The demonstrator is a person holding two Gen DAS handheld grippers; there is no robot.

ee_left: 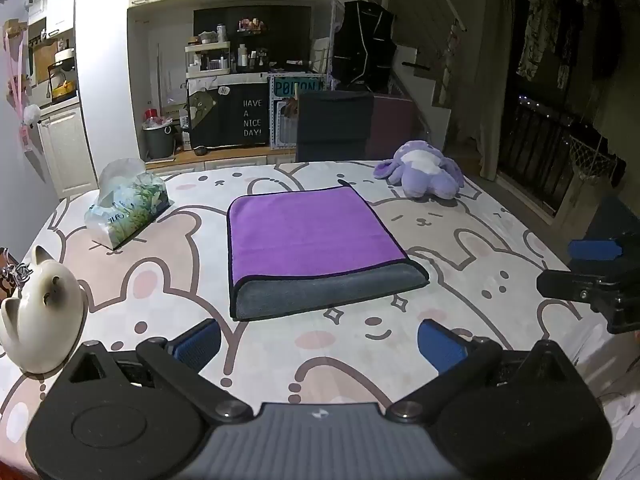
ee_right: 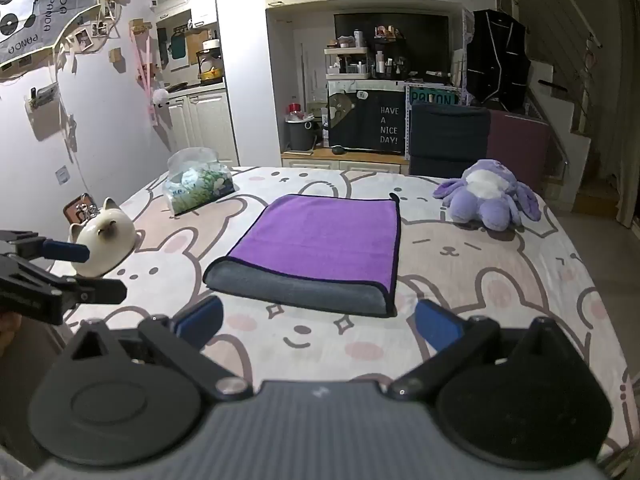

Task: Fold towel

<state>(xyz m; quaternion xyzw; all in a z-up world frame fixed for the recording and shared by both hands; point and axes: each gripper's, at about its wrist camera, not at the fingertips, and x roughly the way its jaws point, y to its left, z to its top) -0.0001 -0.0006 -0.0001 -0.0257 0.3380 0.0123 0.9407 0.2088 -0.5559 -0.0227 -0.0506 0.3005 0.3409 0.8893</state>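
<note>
The towel (ee_left: pixel 316 244) lay at the middle of the table (ee_left: pixel 500 248), already doubled over — purple face up, with the grey underside rolled round at the near fold — so at least one fold looked done, and another halving may have remained. The left gripper (ee_left: pixel 318 344) hung just short of that near edge, jaws spread wide and holding nothing; the right gripper (ee_right: pixel 318 326) sat likewise, wide apart and empty. Neither touched the cloth. All four towel edges lay free — the tissue pack (ee_left: pixel 126 208) and ceramic cat (ee_left: pixel 38 312) stood well off to the left, the plush toy (ee_left: pixel 424 172) off to the far right, leaving open room on every side.
</note>
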